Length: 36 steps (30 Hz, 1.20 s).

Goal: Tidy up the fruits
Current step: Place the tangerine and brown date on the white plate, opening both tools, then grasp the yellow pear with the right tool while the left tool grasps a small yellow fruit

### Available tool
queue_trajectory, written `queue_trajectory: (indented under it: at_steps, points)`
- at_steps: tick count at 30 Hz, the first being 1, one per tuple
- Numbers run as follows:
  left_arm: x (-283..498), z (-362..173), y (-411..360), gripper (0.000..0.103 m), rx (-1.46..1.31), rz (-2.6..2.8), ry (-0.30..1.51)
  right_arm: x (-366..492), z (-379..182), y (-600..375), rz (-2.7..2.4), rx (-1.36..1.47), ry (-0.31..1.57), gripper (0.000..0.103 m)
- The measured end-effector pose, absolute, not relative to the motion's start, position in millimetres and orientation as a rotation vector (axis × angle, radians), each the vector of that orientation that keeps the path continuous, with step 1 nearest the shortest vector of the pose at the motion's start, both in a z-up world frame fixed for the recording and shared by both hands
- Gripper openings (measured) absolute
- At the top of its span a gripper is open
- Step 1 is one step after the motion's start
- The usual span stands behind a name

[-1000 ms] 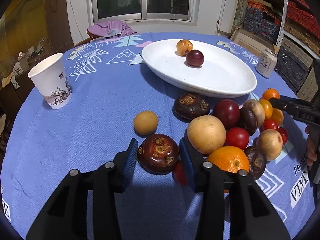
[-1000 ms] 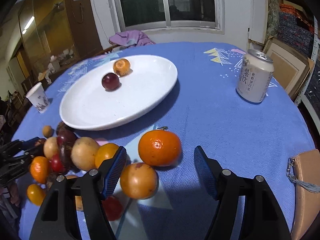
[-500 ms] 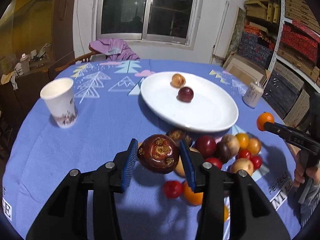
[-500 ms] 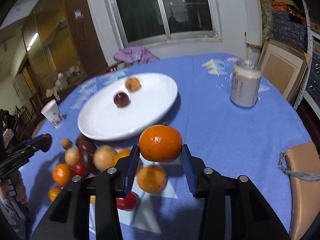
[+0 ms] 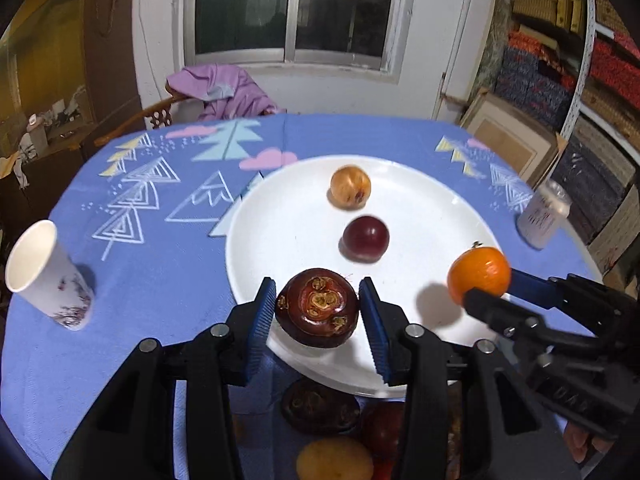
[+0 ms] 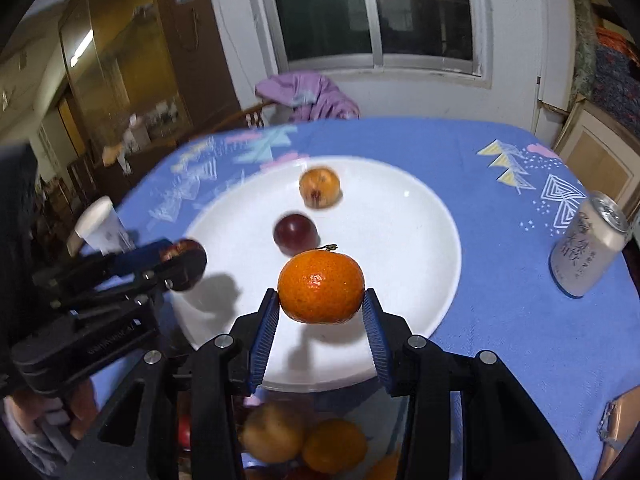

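Left gripper (image 5: 318, 312) clamped on dark maroon mangosteen (image 5: 317, 307), held above near rim of white plate (image 5: 280, 236)
Right gripper (image 6: 321, 312) clamped on orange tangerine (image 6: 321, 287), also over plate, to right of mangosteen
Plate already carries tan fruit (image 5: 350, 187) and dark red plum (image 5: 365, 238), apart from each other
Remaining fruit pile (image 6: 304, 446) on blue tablecloth (image 5: 160, 256) below grippers, near plate's front edge
Paper cup (image 5: 44, 276) at left, drink can (image 6: 586, 246) at right
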<state>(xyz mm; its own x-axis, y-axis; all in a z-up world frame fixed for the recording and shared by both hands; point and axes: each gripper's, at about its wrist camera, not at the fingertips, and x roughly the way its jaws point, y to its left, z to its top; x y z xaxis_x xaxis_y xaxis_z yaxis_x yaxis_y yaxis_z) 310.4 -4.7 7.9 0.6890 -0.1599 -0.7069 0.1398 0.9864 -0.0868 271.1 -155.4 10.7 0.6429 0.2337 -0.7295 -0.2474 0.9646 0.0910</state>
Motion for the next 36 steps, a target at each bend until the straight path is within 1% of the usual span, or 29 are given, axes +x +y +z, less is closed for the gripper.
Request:
queue_trajectory:
  at_steps: [2, 3, 4, 5, 6, 7, 9, 11, 13, 15, 21, 26, 29, 31, 33, 36]
  points:
    - [313.3, -0.4, -4.9, 0.043, -0.019, -0.177, 0.797, 274.6, 1.4, -153.2, 0.268, -0.058, 0.843, 0.045]
    - [314.0, -2.8, -4.4, 0.047, -0.015, -0.181, 0.8, 272.4, 1.7, -154.8, 0.261, -0.055, 0.827, 0.048]
    - [313.4, -3.1, -2.9, 0.055, -0.019, -0.183, 0.795, 271.5, 3.7, -156.7, 0.252, -0.049, 0.818, 0.061]
    - [311.8, -1.4, -0.7, 0.059, -0.029, -0.183, 0.786, 269.5, 6.8, -158.7, 0.248, -0.04, 0.811, 0.064]
    - [310.2, 1.1, 1.7, 0.066, -0.038, -0.178, 0.777, 265.6, 12.8, -162.1, 0.247, -0.025, 0.787, 0.065]
    - [307.8, 5.2, 4.8, 0.069, -0.048, -0.171, 0.765, 260.8, 18.3, -164.9, 0.244, -0.022, 0.77, 0.065]
    - [299.2, 15.5, 12.2, 0.069, -0.07, -0.17, 0.747, 250.3, 28.8, -170.3, 0.238, -0.021, 0.739, 0.065]
    - [286.5, 23.0, 19.6, 0.073, -0.076, -0.157, 0.729, 237.9, 38.2, -178.3, 0.234, 0.001, 0.713, 0.066]
    - [267.5, 27.4, 30.2, 0.082, -0.066, -0.136, 0.7, 220.5, 44.7, -187.8, 0.238, 0.027, 0.696, 0.071]
    - [248.1, 23.3, 44.4, 0.087, -0.05, -0.099, 0.689, 202.5, 44.8, -196.2, 0.237, 0.043, 0.684, 0.074]
    - [217.0, -13.5, 91.0, 0.087, -0.103, -0.041, 0.784, 167.9, 23.6, -219.7, 0.218, 0.05, 0.726, 0.074]
    - [223.2, -24.3, 85.9, 0.086, -0.097, -0.06, 0.802, 171.4, 20.3, -231.8, 0.221, 0.089, 0.765, 0.074]
    - [234.1, -35.3, 80.1, 0.074, -0.11, -0.102, 0.862, 176.9, 15.9, -237.2, 0.258, 0.135, 0.817, 0.074]
    - [242.6, -40.1, 78.1, 0.063, -0.14, -0.124, 0.891, 179.1, 12.7, -238.5, 0.275, 0.165, 0.84, 0.073]
    - [248.4, -43.5, 77.6, 0.058, -0.168, -0.139, 0.913, 179.4, 10.6, -237.7, 0.284, 0.174, 0.851, 0.071]
    - [250.7, -44.0, 76.5, 0.056, -0.174, -0.14, 0.916, 180.7, 7.3, -237.2, 0.29, 0.186, 0.867, 0.067]
